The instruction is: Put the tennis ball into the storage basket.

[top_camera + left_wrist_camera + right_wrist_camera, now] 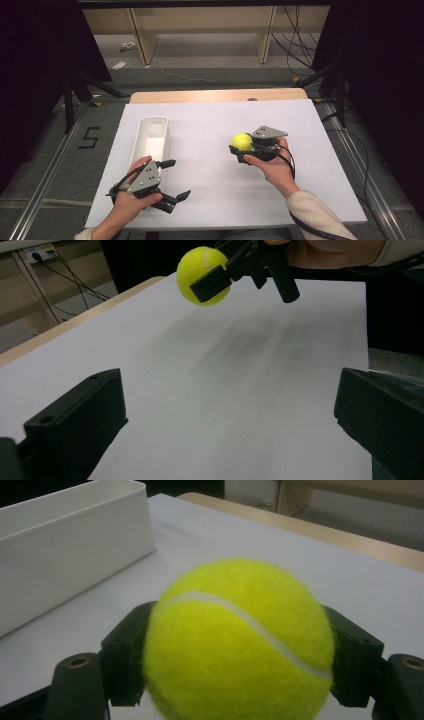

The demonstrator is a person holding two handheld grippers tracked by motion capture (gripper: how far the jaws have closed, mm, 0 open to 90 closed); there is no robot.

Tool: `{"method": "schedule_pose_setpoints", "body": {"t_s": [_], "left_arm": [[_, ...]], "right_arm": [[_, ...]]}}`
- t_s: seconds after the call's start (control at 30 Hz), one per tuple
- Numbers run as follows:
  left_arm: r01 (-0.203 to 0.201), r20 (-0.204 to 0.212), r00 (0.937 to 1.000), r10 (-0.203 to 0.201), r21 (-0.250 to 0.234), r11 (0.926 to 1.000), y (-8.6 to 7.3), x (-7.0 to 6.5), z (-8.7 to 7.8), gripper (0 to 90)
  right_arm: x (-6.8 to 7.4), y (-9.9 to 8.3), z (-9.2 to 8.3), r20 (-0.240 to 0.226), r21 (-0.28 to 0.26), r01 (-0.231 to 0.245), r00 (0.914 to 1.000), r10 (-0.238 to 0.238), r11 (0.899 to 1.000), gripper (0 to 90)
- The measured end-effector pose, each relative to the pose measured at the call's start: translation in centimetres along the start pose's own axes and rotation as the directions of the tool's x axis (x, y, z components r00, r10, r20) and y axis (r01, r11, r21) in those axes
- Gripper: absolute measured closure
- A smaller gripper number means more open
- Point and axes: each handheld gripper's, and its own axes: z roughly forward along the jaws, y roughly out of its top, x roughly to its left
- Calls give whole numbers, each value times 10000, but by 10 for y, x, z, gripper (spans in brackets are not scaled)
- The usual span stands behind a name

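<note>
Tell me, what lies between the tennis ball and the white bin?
Nothing: in the high view, only bare white board separates the tennis ball, held by the right gripper, from the white bin.

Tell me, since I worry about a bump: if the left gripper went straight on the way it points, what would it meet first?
Probably bare white table; the tennis ball in the right gripper hangs higher.

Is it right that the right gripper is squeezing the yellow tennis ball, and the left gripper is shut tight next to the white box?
Not quite. The left gripper is open, not shut: the left gripper view shows its two jaws standing wide apart with nothing between them. The rest holds: the right gripper squeezes the yellow tennis ball, and the left one sits next to the white box.
</note>
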Motion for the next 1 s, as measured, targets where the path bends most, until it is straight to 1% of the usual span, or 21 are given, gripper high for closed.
{"method": "schedule_pose_setpoints", "body": {"t_s": [0.27,1.0], "left_arm": [[-4,4,10000,4,2,10000,0,0,0,0],[-17,-5,10000,17,19,10000,0,0,0,0]], "right_arm": [[2,1,1,-22,-29,-37,10000,37,10000,265],[8,6,6,-145,-87,115,9998,-117,9999,266]]}}
